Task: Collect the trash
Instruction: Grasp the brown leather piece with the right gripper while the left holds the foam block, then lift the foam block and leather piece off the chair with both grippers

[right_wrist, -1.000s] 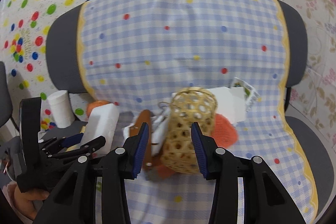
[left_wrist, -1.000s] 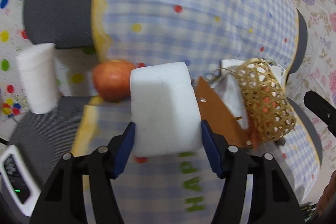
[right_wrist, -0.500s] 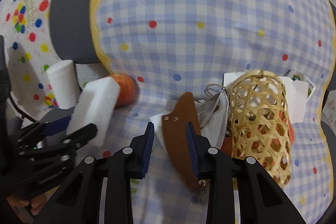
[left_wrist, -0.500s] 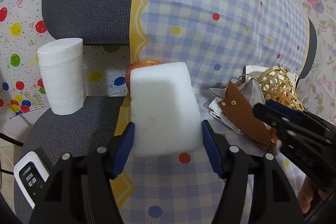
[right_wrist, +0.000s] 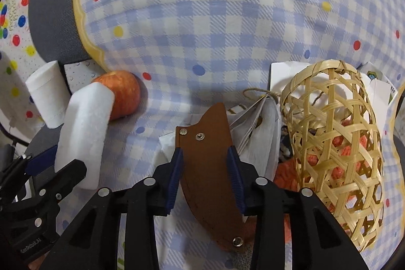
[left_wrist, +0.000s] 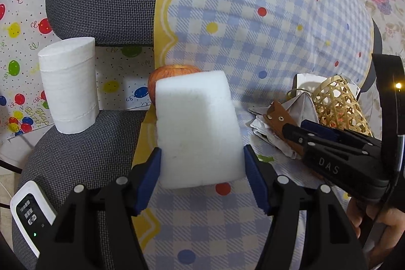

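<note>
Trash on this checked-cloth chair seat is partly in hand: the white rectangular foam block point(left_wrist: 197, 128) sits clamped between the blue pads of the left gripper point(left_wrist: 202, 163), lifted just in front of the red apple point(left_wrist: 162, 75), which it partly hides. A second ago the right gripper point(right_wrist: 205, 163) stood around the woven bamboo basket point(right_wrist: 334, 143); since then it has swung leftward and now straddles the brown leather sheath point(right_wrist: 207, 168) with metal rivets. Its jaws are narrow, with both blue pads against the sheath's edges, though whether they are pressing or only touching cannot be told for certain. The sheath lies on top of crumpled white paper point(right_wrist: 263, 133) tied with twine, just beside the basket, which lies on its side with orange things inside.

The left gripper's own view has also shifted, bringing the white paper roll point(left_wrist: 68, 85) and the grey chair fabric point(left_wrist: 83, 143) more fully into view, so the foam seems to be drawn away from the pile.

Judging from this, one piece is secured and the other gripper has chosen the sheath over the basket. Since the sheath is flat and stiff, a firm squeeze at its edges should lift it, but the paper beneath may drag along.
</note>
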